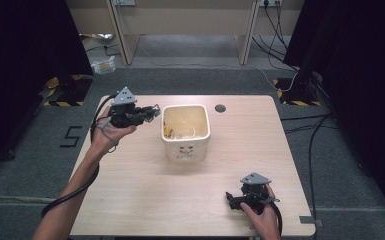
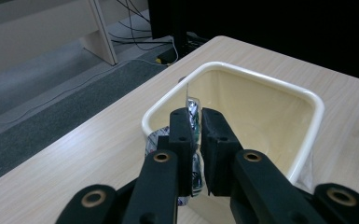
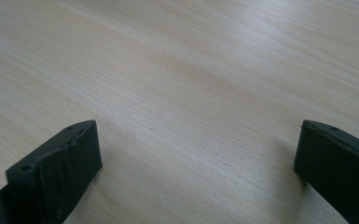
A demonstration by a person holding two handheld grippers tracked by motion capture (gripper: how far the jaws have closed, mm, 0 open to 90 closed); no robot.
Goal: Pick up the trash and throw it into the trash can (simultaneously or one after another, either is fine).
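- the left gripper (image 2: 195, 122) is clamped on a thin silvery packet (image 2: 193, 112); its jaws stand almost together with the packet pinched edge-on between them.
- the packet's long axis runs up and down through the jaws: one end sticks up past the tips, the rest hangs below them. its print is too small to read.
- just ahead of the tips, and slightly below, is the open mouth of the cream bin (image 2: 314, 105); the packet sits over the bin's near rim, not yet over the middle of the opening.
- in the high view the left gripper (image 1: 152, 112) is held off the table (image 1: 130, 190), pointing sideways at the bin (image 1: 185, 150), tips just short of its left wall.
- the bin already has a few small things lying at its bottom, too small to identify.
- the coming move looks like a drop into the bin: the packet has to travel forward along the jaws' own line until it clears the rim, then be let go.
- the left hand is the nearer one by far, right beside the bin.
- the right gripper (image 1: 236, 199) rests low at the table's near edge, well apart from the bin; its jaws stand wide open with nothing but bare wood between them.
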